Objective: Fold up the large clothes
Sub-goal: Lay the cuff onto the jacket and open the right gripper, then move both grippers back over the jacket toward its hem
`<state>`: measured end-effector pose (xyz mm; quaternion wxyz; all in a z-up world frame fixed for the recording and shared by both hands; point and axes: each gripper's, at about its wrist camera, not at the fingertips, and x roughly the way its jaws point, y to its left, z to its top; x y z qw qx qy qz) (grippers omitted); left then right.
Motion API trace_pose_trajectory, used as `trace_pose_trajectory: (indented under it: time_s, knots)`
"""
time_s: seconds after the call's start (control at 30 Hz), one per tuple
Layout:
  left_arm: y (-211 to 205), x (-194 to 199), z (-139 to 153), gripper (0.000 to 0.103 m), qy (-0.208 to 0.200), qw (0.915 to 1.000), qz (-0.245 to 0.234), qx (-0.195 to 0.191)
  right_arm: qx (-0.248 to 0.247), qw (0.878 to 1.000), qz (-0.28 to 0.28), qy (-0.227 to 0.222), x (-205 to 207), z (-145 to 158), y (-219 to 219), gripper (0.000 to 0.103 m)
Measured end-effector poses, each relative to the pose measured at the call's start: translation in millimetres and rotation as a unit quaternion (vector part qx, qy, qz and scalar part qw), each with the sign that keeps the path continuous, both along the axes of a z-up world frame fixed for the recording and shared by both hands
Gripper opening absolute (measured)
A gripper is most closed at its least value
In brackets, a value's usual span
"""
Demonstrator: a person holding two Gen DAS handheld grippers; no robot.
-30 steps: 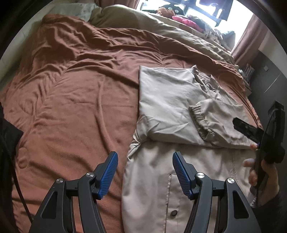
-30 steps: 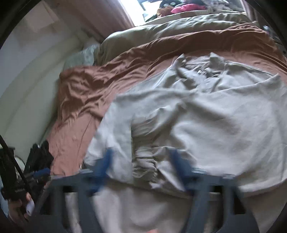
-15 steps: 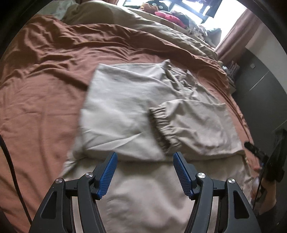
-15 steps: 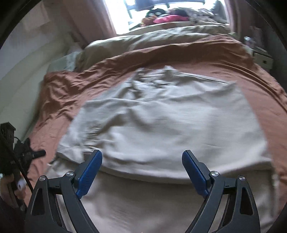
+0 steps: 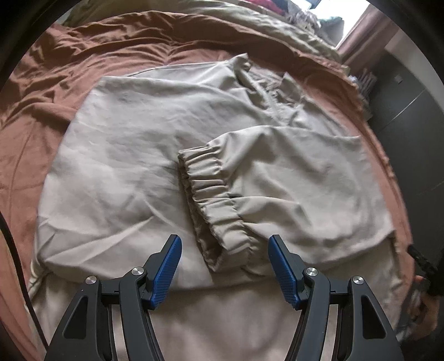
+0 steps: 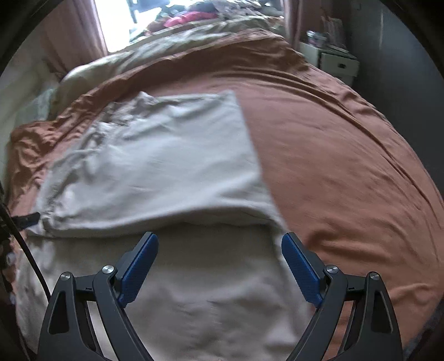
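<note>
A large beige jacket [image 5: 133, 155] lies flat on the brown bed cover, its sleeves folded in across the body. The elastic cuff [image 5: 213, 200] of one sleeve lies in the middle of the left wrist view. My left gripper [image 5: 223, 244] hovers open just above the end of that cuff, nothing between its blue pads. In the right wrist view the jacket [image 6: 155, 166] fills the left half. My right gripper [image 6: 219, 241] stands wide open over the jacket's lower right part, near the folded edge, holding nothing.
The brown bed cover [image 6: 347, 155] spreads to the right of the jacket and also shows as the brown cover [image 5: 41, 91] on its left. A khaki duvet [image 5: 249, 22] is bunched at the far end. White drawers [image 6: 338, 64] stand beside the bed.
Both grippers have swept sideways over the jacket. The left one went from the jacket's left edge to above the cuff. The right one went from the cuff area to the jacket's right side.
</note>
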<state>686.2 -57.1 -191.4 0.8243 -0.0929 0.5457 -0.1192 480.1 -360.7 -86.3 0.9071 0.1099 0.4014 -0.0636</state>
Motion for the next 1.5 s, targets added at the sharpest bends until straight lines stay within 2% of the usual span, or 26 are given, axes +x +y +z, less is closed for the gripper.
trace_pose_trajectory:
  time_s: [0.2,0.33,0.37,0.43,0.47,0.57,0.7,0.9,1.1,1.4,1.5]
  knots:
    - [-7,10,-20,0.066,0.007,0.9995,0.003,0.031,-0.014,0.998,-0.025,0.056,5,-24,-20,0.09]
    - [-6,8,-25,0.066,0.008,0.9982,-0.003,0.06,-0.022,0.996,-0.045,0.07,17,-34,-21,0.089]
    - [-4,7,-25,0.066,0.007,0.9978,0.0,0.066,-0.021,0.996,-0.058,0.068,19,-36,-23,0.086]
    - [0,6,-25,0.066,0.008,0.9969,0.008,0.078,-0.02,0.994,-0.084,0.065,24,-39,-29,0.07]
    - [1,6,-24,0.066,0.009,0.9967,0.011,0.08,-0.017,0.993,-0.1,0.064,26,-40,-33,0.069]
    - [4,4,-20,0.066,0.013,0.9972,0.013,0.073,0.033,0.99,-0.124,0.055,27,-48,-46,0.069]
    - [11,-5,-9,0.066,0.012,0.9982,0.02,0.055,0.072,0.988,-0.133,0.041,23,-50,-49,0.069]
    - [26,-34,19,0.066,-0.007,0.9986,0.023,0.046,0.167,0.973,-0.159,0.031,24,-59,-69,0.07]
    - [51,-70,50,0.066,-0.031,0.9986,0.034,0.027,0.194,0.973,-0.121,0.018,14,-52,-56,0.069]
    - [74,-143,98,0.066,-0.111,0.9929,0.038,0.021,0.164,0.984,-0.055,-0.045,-42,-24,-45,0.069]
    - [84,-165,108,0.066,-0.123,0.9912,0.046,0.02,0.159,0.985,-0.039,-0.058,-66,-20,-41,0.069]
